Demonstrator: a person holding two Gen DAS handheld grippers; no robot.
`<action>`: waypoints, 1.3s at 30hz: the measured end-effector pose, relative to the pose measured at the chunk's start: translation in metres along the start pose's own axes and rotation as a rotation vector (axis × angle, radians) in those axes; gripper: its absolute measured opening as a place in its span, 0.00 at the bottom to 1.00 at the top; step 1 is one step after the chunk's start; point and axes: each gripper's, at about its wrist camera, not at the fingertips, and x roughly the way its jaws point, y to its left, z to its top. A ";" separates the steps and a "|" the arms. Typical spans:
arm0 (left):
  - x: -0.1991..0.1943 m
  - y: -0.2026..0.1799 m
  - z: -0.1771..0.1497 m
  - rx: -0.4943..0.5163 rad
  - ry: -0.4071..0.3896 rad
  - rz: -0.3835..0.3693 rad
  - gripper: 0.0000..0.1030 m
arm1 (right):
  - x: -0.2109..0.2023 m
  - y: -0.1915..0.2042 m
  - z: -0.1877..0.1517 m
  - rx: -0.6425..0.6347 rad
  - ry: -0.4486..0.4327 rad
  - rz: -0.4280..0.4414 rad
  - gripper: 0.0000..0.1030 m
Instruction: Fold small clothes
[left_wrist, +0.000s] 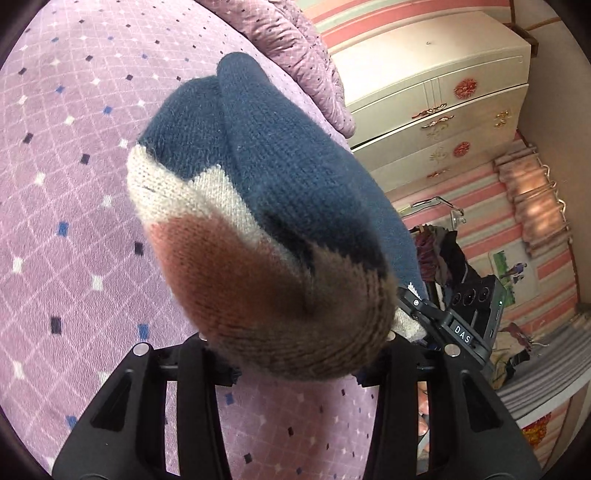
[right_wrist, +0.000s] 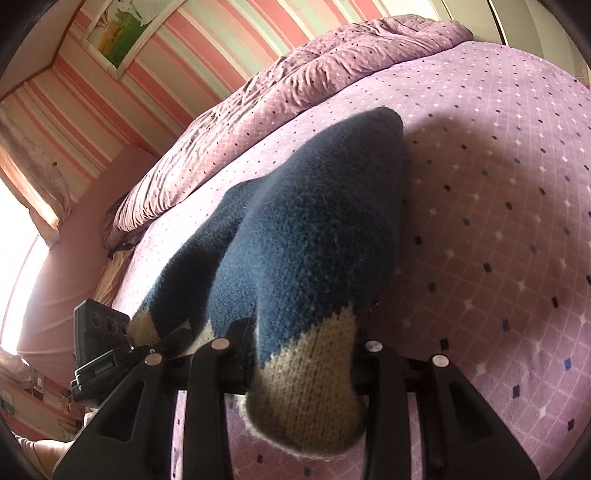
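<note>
A knitted sweater (left_wrist: 277, 184) in navy, cream and rust hangs bunched above the purple bedspread (left_wrist: 74, 184). My left gripper (left_wrist: 295, 354) is shut on its rust and brown end, and the cloth hides the fingertips. In the right wrist view the same sweater (right_wrist: 306, 240) shows navy with a tan edge. My right gripper (right_wrist: 299, 354) is shut on that tan edge, which fills the gap between its fingers. Each view shows the other gripper close beside it, the right one (left_wrist: 469, 325) and the left one (right_wrist: 99, 343), both at the sweater's near edge.
A rumpled purple quilt (right_wrist: 295, 74) lies along the bed's far side. A cream dresser (left_wrist: 443, 92) stands against the striped wall beyond the bed, with a heap of dark clothes (left_wrist: 439, 251) below it. The patterned bedspread (right_wrist: 480, 221) stretches wide to the right.
</note>
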 end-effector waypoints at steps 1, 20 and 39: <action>0.002 -0.002 -0.001 0.003 -0.001 0.006 0.41 | -0.002 -0.005 0.000 0.007 0.001 0.001 0.33; -0.036 -0.037 -0.026 0.190 -0.096 0.259 0.48 | -0.036 0.031 -0.004 -0.245 -0.076 -0.433 0.91; -0.216 0.007 -0.008 0.322 -0.240 0.613 0.69 | 0.100 0.162 -0.072 -0.553 -0.015 -0.533 0.92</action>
